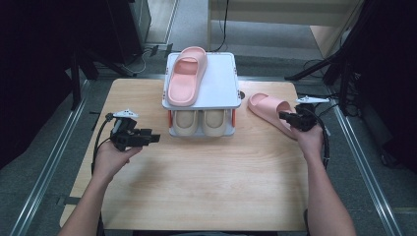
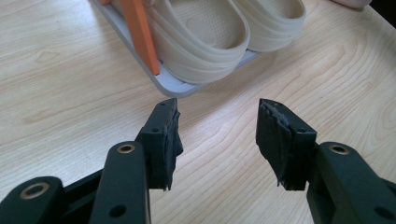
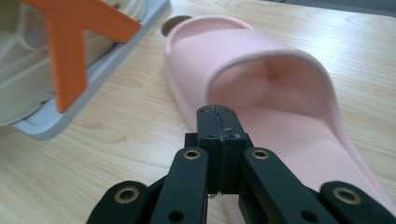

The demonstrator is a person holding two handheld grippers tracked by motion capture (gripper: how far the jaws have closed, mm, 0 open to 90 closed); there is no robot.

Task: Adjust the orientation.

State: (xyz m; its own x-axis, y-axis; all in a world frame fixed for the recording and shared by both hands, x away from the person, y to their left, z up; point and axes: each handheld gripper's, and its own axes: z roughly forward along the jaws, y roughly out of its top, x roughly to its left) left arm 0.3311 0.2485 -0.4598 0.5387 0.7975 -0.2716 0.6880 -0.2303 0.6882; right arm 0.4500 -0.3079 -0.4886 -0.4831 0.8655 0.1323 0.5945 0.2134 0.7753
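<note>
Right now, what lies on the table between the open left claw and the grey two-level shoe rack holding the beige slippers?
Nothing: the left gripper view shows bare wooden table between the left claw and the grey shoe rack holding beige slippers.

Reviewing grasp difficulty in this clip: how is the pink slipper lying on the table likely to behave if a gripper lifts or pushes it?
The pink slipper looks like thick moulded foam, so probably light. Its arched strap may flex somewhat under the jaws rather than crush. Lying flat on its sole on the wooden table, it should slide, not roll or tip.

Slipper (image 1: 269,110) right of rack (image 1: 216,88)
</note>
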